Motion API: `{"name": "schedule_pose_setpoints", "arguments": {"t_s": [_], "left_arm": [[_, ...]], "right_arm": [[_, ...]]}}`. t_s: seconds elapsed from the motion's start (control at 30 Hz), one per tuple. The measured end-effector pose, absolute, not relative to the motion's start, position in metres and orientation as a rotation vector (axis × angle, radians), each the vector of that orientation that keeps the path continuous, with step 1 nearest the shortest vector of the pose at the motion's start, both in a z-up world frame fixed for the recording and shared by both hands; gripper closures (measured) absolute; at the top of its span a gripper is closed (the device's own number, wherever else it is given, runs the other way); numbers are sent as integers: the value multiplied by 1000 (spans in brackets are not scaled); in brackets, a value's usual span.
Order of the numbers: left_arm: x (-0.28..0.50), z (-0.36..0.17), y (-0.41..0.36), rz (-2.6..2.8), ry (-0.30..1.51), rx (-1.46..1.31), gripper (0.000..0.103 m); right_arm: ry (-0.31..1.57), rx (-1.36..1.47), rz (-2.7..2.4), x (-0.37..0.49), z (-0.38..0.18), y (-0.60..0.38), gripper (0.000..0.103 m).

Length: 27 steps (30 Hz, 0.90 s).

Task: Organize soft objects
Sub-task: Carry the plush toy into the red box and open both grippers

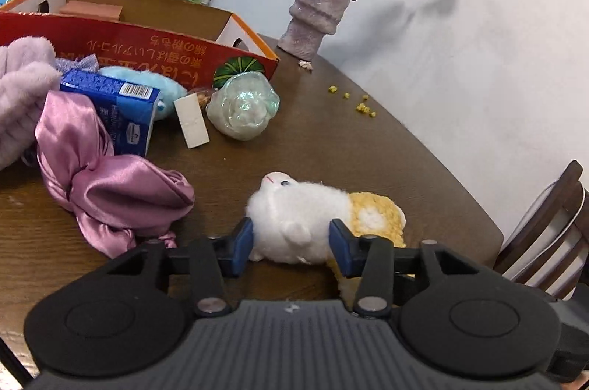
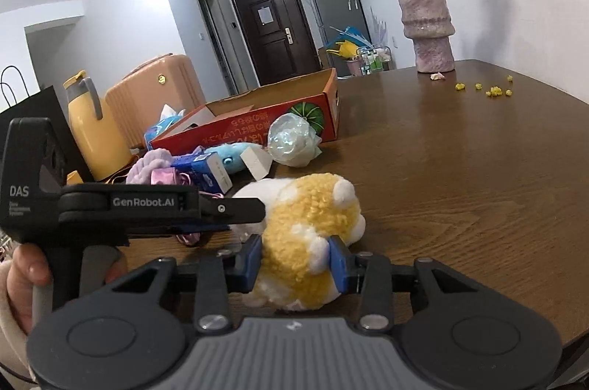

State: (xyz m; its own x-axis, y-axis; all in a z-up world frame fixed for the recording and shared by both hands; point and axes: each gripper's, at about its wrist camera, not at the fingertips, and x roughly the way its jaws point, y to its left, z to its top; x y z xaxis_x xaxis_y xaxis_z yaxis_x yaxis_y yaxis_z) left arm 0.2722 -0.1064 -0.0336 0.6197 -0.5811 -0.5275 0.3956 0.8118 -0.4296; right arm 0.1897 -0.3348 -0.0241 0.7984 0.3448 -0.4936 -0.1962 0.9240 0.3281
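From the left wrist view, one plush toy (image 1: 298, 217), white at the head end and yellow behind, lies on its side on the brown table (image 1: 331, 139). The left gripper (image 1: 291, 243) has its blue pads pressed into the white part on both sides, so its jaws are closed on the toy. To the left lie one pink satin cloth (image 1: 106, 184), one blue tissue pack (image 1: 114, 106), one lilac fluffy item (image 1: 22, 88), one light blue plush (image 1: 147, 84), one white block (image 1: 191, 121) and one shiny pale green bundle (image 1: 243, 106). Behind them stands one open red cardboard box (image 1: 147, 44) with one pink block (image 1: 92, 10) inside. One fuzzy grey-pink vase (image 1: 316, 14) of dried roses stands by the white wall, with a scatter of yellow crumbs (image 1: 360, 103) near it. One wooden chair (image 1: 552, 235) shows past the table edge.

From the right wrist view, the right gripper (image 2: 294, 259) clamps the yellow end of the same plush toy (image 2: 305, 235), its pads dug into the fur. The left gripper (image 2: 235, 209) reaches in from the left onto the white end, held by a hand (image 2: 25, 279). Past the table are one yellow jug (image 2: 92, 125), one peach suitcase (image 2: 154, 95), one black paper bag (image 2: 29, 117) and one dark door (image 2: 272, 29)
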Motion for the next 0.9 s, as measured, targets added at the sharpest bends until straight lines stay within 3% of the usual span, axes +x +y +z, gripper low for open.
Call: {"name": "schedule_pose_setpoints", "arguments": {"t_s": [0.3,0.57,0.77,0.9], "left_arm": [[297,22,-83,-584,611,-323,61],[451,84,-57,-546,577,-308,62],[571,61,-61,-436,656,-238,62],[630,24,-73,-410,809,-143,61]], "right_arm": [[491,239,382,218,16,-331,67],[444,155,478,381,75,-314,69],[605,192,503,539,59,-306,70],[699,121,449,594,30,-289,70]]}}
